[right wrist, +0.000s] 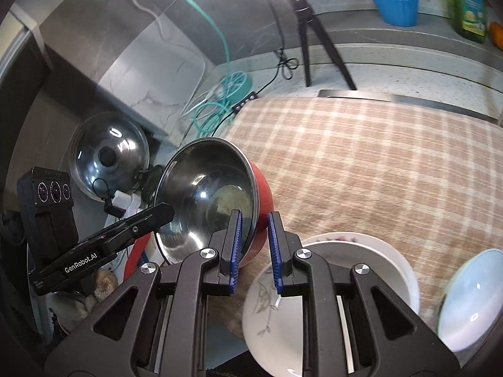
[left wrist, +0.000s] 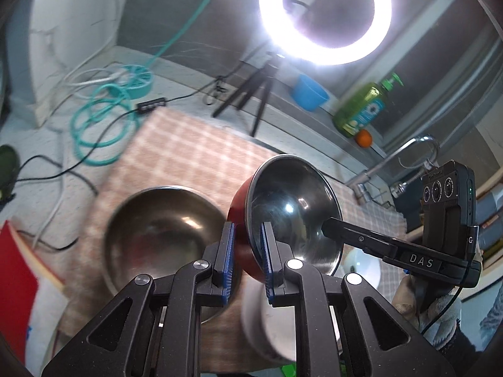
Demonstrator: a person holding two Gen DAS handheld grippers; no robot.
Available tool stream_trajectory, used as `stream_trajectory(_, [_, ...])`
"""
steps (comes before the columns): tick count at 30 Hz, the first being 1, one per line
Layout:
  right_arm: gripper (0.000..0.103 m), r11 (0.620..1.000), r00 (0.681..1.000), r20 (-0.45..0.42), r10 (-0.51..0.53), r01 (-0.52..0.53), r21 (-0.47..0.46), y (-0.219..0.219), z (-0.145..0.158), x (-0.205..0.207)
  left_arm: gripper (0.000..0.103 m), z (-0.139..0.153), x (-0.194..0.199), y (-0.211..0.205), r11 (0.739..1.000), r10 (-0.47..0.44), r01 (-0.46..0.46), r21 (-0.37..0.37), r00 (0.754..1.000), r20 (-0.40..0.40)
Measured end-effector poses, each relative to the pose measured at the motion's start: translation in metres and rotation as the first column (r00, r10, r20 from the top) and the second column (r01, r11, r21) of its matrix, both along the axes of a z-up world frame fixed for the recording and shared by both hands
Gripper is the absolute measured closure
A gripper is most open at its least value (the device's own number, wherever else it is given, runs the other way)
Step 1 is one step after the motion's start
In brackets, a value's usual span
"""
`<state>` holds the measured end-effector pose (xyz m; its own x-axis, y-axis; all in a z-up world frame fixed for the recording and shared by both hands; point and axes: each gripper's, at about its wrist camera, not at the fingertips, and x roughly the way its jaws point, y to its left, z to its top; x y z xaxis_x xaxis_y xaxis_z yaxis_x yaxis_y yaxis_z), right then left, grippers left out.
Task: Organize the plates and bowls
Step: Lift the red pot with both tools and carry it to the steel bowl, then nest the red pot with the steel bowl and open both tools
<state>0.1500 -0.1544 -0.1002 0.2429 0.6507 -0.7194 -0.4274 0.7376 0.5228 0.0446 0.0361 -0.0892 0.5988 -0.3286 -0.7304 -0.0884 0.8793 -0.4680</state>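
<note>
Both your grippers clamp the same red bowl (left wrist: 290,213) w/ steel interior, held tilted above the checked cloth (left wrist: 188,157): left gripper (left wrist: 246,260) pinches its near rim, right gripper (right wrist: 254,248) pinches the opposite rim, blue pads either side of the wall. Beside it on the cloth sits an empty steel bowl (left wrist: 163,229); a white floral bowl (right wrist: 314,298) and pale blue bowl (right wrist: 471,295) lie below your right gripper.

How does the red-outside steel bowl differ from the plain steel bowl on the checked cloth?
The red-outside bowl is tilted on edge, off the checked cloth, both grippers on its rim; the plain steel bowl sits upright on the cloth, ungripped. One has a red exterior; the other shows none. Both have shiny steel interiors.
</note>
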Motion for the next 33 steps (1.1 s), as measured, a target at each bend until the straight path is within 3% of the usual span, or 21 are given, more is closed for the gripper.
stream_trajectory(13, [0.085,0.989,0.994,-0.014,0.111,-0.112,-0.094,0.071,-0.030,-0.003,0.089,-0.027,-0.023,0.046,0.996,0.091,-0.090,0.015,0.994,-0.068])
stream_trajectory(33, [0.085,0.972,0.989,-0.036,0.144,-0.148,-0.184,0.097,-0.054,-0.002,0.089,-0.053,-0.023,0.055,0.995,0.094,-0.087,0.055,0.985,-0.143])
